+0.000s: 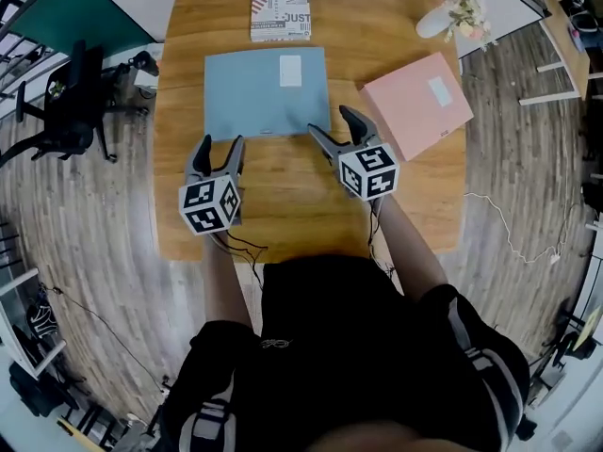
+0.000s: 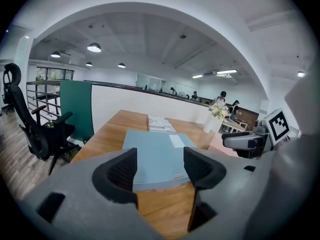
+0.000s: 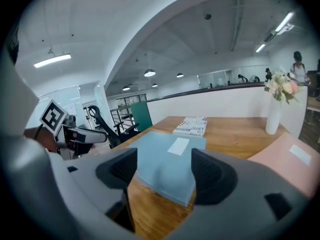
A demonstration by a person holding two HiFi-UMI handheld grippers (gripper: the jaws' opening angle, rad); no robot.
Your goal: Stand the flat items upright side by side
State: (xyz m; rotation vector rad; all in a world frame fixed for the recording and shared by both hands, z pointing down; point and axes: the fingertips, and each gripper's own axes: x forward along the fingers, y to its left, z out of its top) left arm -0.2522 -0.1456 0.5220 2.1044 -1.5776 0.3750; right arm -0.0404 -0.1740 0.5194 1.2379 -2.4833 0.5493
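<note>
A person at a wooden table [image 1: 301,210] holds the left gripper [image 1: 219,149] and the right gripper [image 1: 332,125] out over the bare wood, each with its jaws spread apart and nothing between the pads. Just ahead of both lies the blue folder [image 1: 268,92], flat on the table with its label up and its long near edge running crosswise from one gripper to the other. The left gripper points at the near left corner and the right at the near right corner, where its tips look slightly closer to the edge. A pink folder [image 1: 417,102] lies flat and skewed just beyond the right gripper, near the blue one's right side. A patterned book [image 1: 280,8] lies flat at the far edge, behind the blue folder, and a vase of flowers [image 1: 452,12] stands at the far right corner. Nothing has yet been stood upright, and the blue folder's near edge appears to be the likely first hold.
</note>
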